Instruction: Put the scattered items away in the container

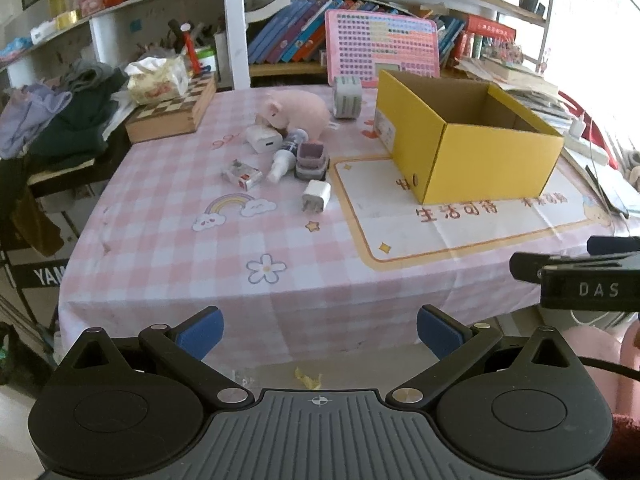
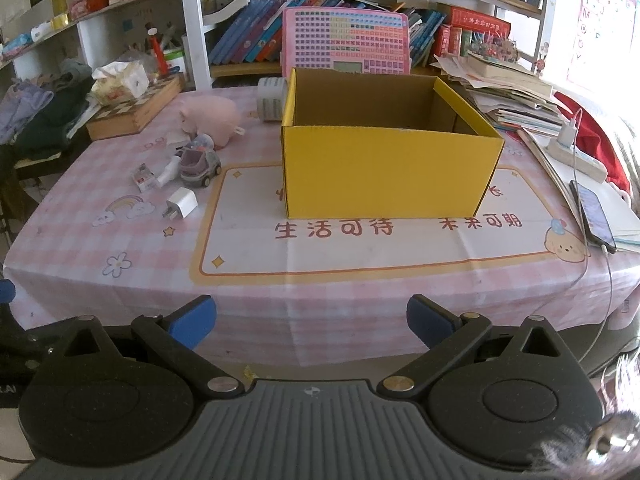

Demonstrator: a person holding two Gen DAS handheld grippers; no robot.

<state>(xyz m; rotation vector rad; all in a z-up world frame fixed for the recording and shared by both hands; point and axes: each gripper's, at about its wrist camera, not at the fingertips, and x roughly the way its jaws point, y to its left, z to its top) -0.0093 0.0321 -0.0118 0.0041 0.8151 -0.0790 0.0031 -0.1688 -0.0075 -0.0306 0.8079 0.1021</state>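
Observation:
An open yellow cardboard box (image 1: 472,148) (image 2: 390,172) stands on the pink checked tablecloth. Left of it lie scattered items: a pink plush pig (image 1: 298,114) (image 2: 212,118), a white charger (image 1: 317,196) (image 2: 182,203), a second white adapter (image 1: 263,139), a spray bottle (image 1: 285,156) (image 2: 168,171), a grey toy car (image 1: 312,160) (image 2: 199,164), a small red-and-white packet (image 1: 242,174) (image 2: 145,178) and a grey roll (image 1: 347,98) (image 2: 272,99). My left gripper (image 1: 319,334) and right gripper (image 2: 311,320) are open and empty, before the table's front edge.
A wooden chessboard box (image 1: 172,114) with a tissue pack (image 1: 158,78) sits at back left beside piled clothes (image 1: 52,120). A pink board (image 1: 382,46) leans on the bookshelf. Papers, a power strip (image 2: 576,156) and a phone (image 2: 592,212) lie at right.

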